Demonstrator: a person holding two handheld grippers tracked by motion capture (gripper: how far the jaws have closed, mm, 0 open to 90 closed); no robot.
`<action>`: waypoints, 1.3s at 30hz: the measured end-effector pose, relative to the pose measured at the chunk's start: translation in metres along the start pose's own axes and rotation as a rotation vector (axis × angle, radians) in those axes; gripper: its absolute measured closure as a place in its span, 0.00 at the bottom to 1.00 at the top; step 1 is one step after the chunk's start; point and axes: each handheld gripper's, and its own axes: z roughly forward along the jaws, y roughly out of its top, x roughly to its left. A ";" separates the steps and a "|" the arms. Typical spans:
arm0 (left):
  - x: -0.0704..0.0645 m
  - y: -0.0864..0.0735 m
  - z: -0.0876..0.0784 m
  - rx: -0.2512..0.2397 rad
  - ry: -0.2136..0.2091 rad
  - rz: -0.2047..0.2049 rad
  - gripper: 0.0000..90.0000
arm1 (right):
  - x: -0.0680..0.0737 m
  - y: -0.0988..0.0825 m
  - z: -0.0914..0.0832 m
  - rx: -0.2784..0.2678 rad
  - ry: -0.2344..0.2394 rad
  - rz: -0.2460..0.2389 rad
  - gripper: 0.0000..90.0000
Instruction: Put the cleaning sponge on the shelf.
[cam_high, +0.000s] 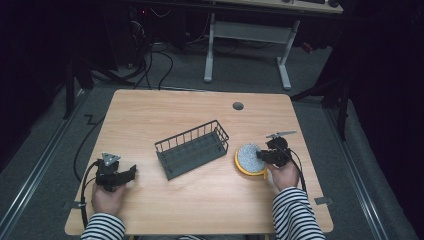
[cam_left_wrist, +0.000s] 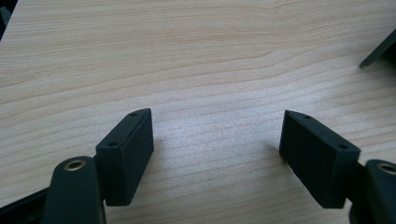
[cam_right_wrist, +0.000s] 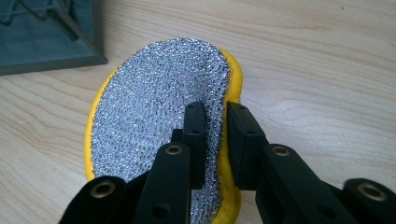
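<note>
1. The counter (cam_high: 200, 200) is pale wood-grain laminate, a rounded rectangle with a small round grommet hole (cam_high: 238, 106) near its far edge.
2. A dark grey wire basket (cam_high: 192, 148) sits near the middle, long and narrow, set at an angle, with thin vertical bars and a solid base.
3. Just right of the basket lies a round scouring pad (cam_right_wrist: 159, 107): a glittering silver mesh face, finely beaded, on a yellow sponge backing whose rim shows around it.
4. The right hand-held gripper (cam_right_wrist: 215, 116) is clamped on the pad's near edge, one black jaw on the silver face and the other on the yellow rim, bending the pad up so it curls off the counter.
5. The right hand (cam_high: 285, 175) grips from behind, its wrist in a striped sleeve (cam_high: 295, 215).
6. The left hand-held gripper (cam_left_wrist: 217, 135) rests low over bare wood at the counter's left, jaws spread wide apart, nothing between them. Its blocky matte black pads (cam_left_wrist: 128, 149) angle inward.
</note>
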 end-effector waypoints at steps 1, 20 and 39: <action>0.000 0.000 0.000 0.000 0.000 -0.001 0.29 | 0.000 0.000 0.000 0.000 0.000 0.000 0.88; -0.001 0.000 0.000 0.002 0.004 0.008 0.29 | -0.003 0.010 -0.030 -0.079 0.051 -0.050 0.87; -0.001 0.000 0.000 0.003 0.004 0.005 0.29 | 0.019 0.052 -0.051 -0.170 0.136 -0.126 0.87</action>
